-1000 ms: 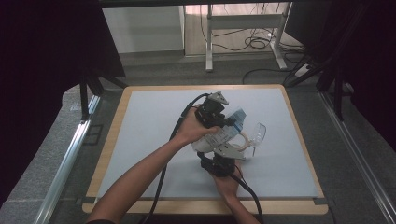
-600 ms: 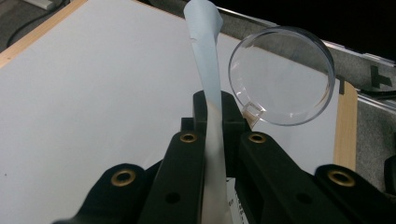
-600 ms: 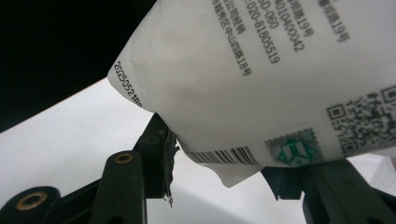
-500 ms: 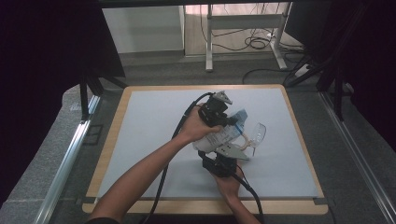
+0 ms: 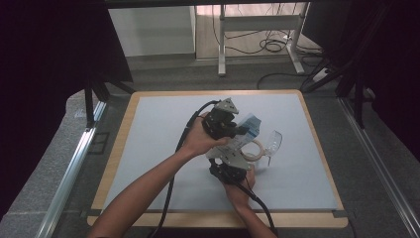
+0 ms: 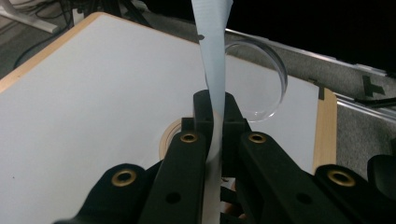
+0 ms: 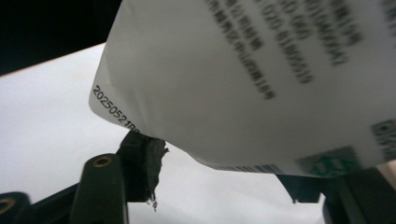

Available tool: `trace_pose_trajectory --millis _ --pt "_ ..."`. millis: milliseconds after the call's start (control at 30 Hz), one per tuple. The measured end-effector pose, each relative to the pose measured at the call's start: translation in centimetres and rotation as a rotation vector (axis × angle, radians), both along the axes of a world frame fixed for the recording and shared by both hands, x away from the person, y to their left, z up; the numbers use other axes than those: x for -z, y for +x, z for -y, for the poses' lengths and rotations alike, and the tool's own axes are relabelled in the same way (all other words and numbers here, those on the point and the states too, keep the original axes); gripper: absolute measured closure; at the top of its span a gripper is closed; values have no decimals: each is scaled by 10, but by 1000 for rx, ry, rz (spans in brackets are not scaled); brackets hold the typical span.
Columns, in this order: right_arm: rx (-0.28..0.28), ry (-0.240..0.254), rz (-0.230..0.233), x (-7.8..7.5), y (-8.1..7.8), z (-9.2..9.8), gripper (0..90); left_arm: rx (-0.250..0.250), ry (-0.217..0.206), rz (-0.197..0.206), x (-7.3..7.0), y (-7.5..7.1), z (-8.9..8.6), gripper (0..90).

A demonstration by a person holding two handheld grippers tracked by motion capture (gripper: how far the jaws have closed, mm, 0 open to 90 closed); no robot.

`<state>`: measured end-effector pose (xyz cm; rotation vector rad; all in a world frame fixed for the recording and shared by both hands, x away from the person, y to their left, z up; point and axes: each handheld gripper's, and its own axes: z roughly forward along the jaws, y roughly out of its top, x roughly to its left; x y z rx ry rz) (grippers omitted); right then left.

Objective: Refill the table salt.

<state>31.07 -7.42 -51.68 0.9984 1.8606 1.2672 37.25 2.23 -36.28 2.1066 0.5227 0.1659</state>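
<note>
A thin white and light-blue packet with small printed writing (image 5: 243,133) is held up in the air over the middle of the pale grey mat (image 5: 148,148). The left gripper (image 5: 241,130) has its two black jaws squeezed tight on the packet's edge; in the left gripper view the packet (image 6: 212,56) stands up thin like a blade, straight out of the pinched jaws. The packet's long side runs from that grip down and toward the person, to where the right gripper (image 5: 233,163) waits just below it.

The right gripper's jaws have just been opening. In the right gripper view the packet's rounded white bottom corner (image 7: 233,84) hangs between the two jaws, and the torn black pad (image 7: 152,163) on the left jaw sits just under its edge. I cannot see the pads pressing it, so I think this claw has let go.

So the left hand (image 5: 200,141) alone carries the packet, and the right gripper is the near one for its lower end.

Behind the packet, on the mat, lie a tan ring of tape (image 5: 256,148) and a clear plastic wine glass tipped on its side (image 5: 272,144), close together
</note>
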Motion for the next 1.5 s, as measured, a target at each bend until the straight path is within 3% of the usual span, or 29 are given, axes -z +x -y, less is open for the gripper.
trace_pose_trajectory --millis 167,300,467,667,1033,1500 --pt "59 -12 24 5 1 -10 318 -5 -14 -4 0 -3 -5 899" --pt "75 4 31 5 0 -11 344 -6 -20 -6 1 -3 -7 899" --pt "26 64 14 5 -2 -4 423 -12 -15 -7 1 -2 -7 899" --pt "-33 133 -39 3 -5 3 466 -12 -3 -11 4 0 -3 898" --pt "-70 155 -97 2 -5 11 521 -16 13 -14 7 5 1 898" --pt "-173 300 -216 -3 -8 16 589 -1 80 -30 13 19 14 898"
